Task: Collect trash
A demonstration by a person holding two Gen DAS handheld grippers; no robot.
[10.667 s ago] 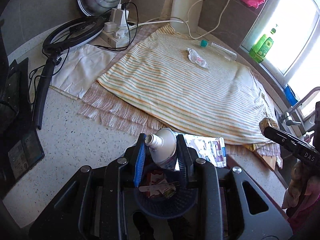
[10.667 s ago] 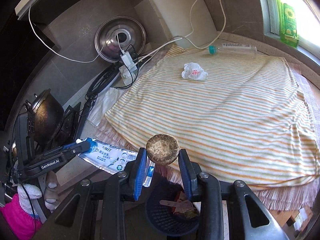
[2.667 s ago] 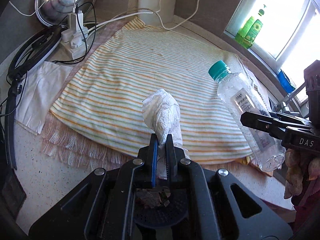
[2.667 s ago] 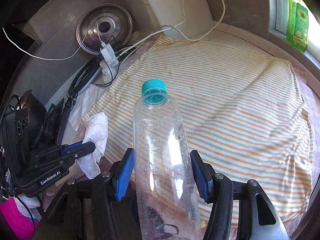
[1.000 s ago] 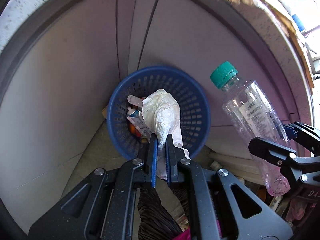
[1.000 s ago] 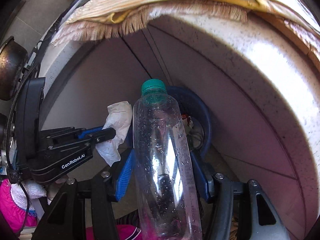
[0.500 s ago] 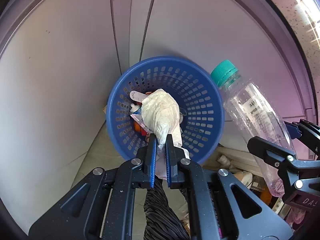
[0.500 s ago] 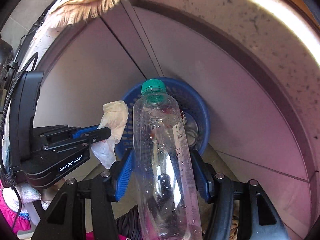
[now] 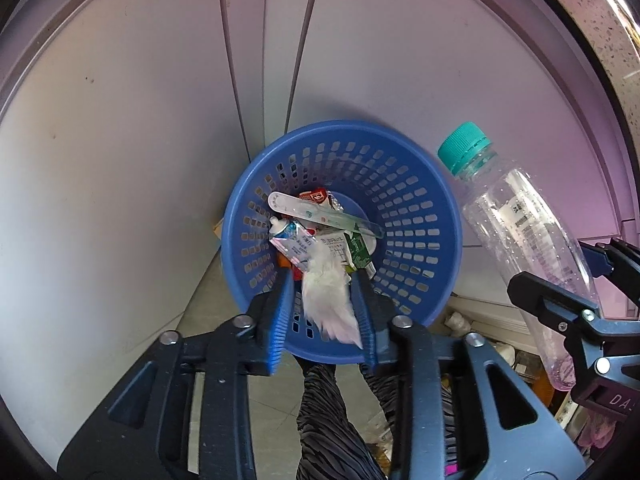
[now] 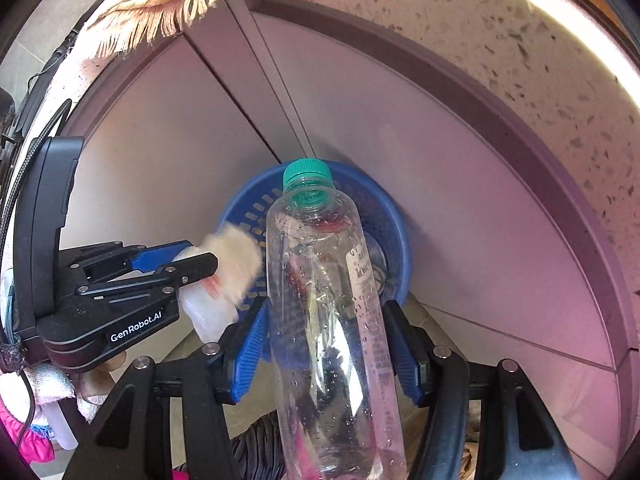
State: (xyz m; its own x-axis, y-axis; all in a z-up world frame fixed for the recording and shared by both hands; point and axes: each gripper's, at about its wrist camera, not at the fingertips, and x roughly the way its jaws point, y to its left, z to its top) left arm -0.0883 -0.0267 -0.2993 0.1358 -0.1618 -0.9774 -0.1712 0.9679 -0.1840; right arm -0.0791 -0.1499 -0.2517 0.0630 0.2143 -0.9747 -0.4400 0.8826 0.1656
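Over the open mouth of the blue basket (image 9: 424, 216), which stands on the floor against the pale cabinet doors (image 9: 120, 140), the left gripper (image 9: 322, 312) points almost straight down. Its jaws are opening, with blue pads standing apart at a middling gap. Between them is the crumpled white wrapper (image 9: 330, 304), blurred; it lies close to the pad on the right of the left wrist view and clear of the other, so the pads no longer press it from both sides. In the right wrist view the same wrapper (image 10: 236, 264) shows as a smeared pale shape at the left gripper's tips (image 10: 200, 258), just over the near left part of the basket's rim (image 10: 240, 216).

In the basket's bottom lie a clear plastic strip (image 9: 320, 216), a squeezed tube (image 9: 290, 240), a green-and-white carton (image 9: 354, 246) and a red-printed scrap (image 9: 318, 195), piled together.

The right gripper (image 10: 324, 344) grips the clear plastic bottle (image 10: 328, 320) around its body, blue pads pressed on both sides at a fairly wide spread. The bottle's teal cap (image 10: 307, 174) points away from the gripper toward the basket's far rim. From the left wrist view the bottle (image 9: 520, 240) hangs beside the basket's right edge, outside the rim and tilted, cap (image 9: 464, 146) uppermost in the picture.
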